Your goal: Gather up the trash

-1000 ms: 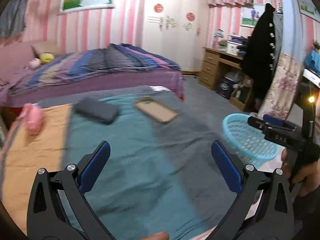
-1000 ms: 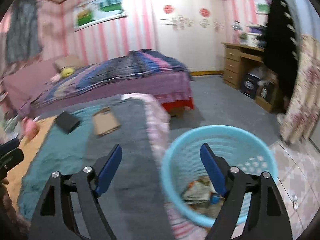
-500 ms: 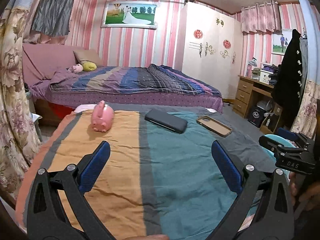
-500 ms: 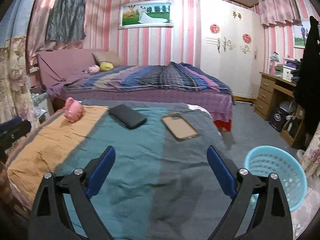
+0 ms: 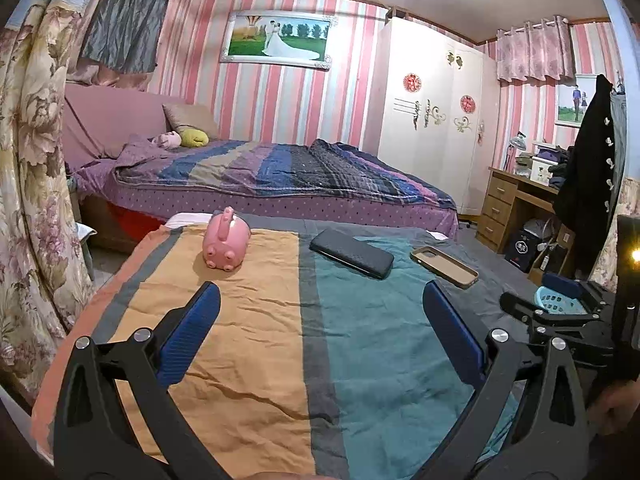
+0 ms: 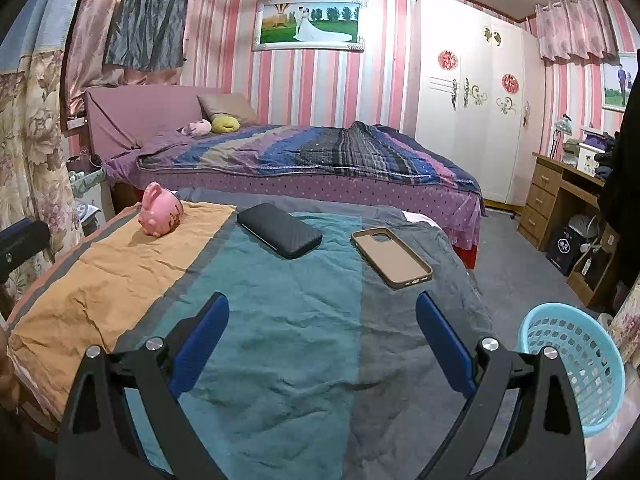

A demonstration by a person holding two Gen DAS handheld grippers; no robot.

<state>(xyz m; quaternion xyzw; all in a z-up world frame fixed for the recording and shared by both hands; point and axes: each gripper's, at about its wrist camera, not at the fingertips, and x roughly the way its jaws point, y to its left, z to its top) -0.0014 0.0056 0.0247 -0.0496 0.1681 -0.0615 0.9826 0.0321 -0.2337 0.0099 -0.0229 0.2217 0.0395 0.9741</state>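
Hovering: both tongs [image 5: 320, 328] [image 6: 322, 334] wide, empty | basket [image 6: 576, 364] interior hidden | right tongs just widened

1. Basket [image 6: 576, 364]: contents hidden behind its wall in the right wrist view; in the left wrist view, mostly covered by the right gripper [image 5: 560, 304].
2. Hand [image 5: 616, 408], beside the basket: cut off by the picture edge.
3. Clutter on the desk [image 6: 560, 188] beyond the basket: too small to identify.

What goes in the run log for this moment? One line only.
left gripper: open, empty | right gripper: open, empty, just widened | on cloth: pig, wallet, case | basket: right
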